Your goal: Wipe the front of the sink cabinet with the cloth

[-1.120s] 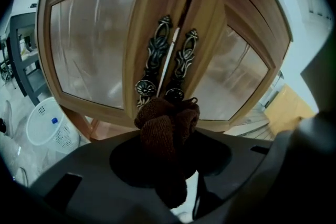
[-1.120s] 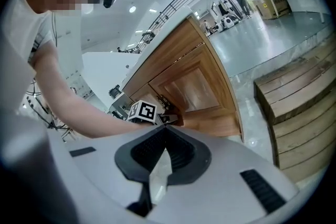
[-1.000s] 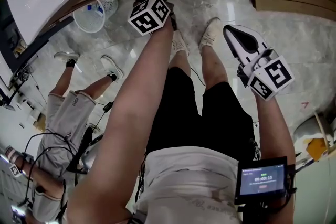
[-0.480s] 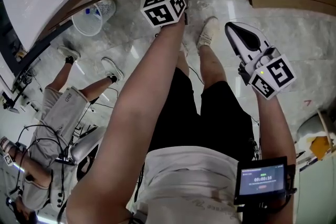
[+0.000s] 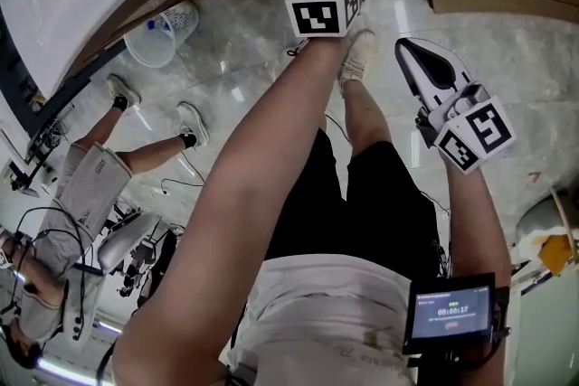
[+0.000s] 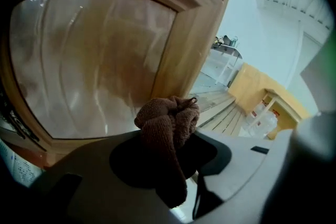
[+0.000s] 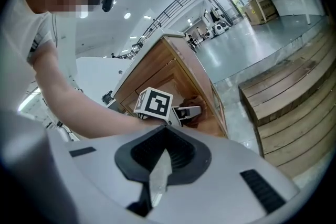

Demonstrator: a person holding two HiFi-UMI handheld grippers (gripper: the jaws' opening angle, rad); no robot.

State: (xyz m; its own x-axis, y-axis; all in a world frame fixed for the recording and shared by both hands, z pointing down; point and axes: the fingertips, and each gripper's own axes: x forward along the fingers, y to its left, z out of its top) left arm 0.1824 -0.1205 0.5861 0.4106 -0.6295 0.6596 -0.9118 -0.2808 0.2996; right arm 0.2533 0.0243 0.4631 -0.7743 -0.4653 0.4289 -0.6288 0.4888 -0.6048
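- Brown cloth [image 6: 169, 120] is bunched at the sink cabinet's glossy door panel [image 6: 89, 60], touching it or nearly so.
- We reckon firm, flat pressure and overlapping sweeps out to the frame [image 6: 181, 39] serve best.
- Left gripper [image 6: 170, 165] pinches the cloth tight; right gripper [image 7: 157, 170] hangs aside, jaws pressed together on nothing.

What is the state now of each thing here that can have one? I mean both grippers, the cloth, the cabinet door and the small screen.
left gripper: shut on the brown knitted cloth.
brown knitted cloth: bunched into a lump, clamped between the left jaws.
right gripper: shut, nothing between its jaws.
wooden cabinet door: appears closed.
small black screen: lit.
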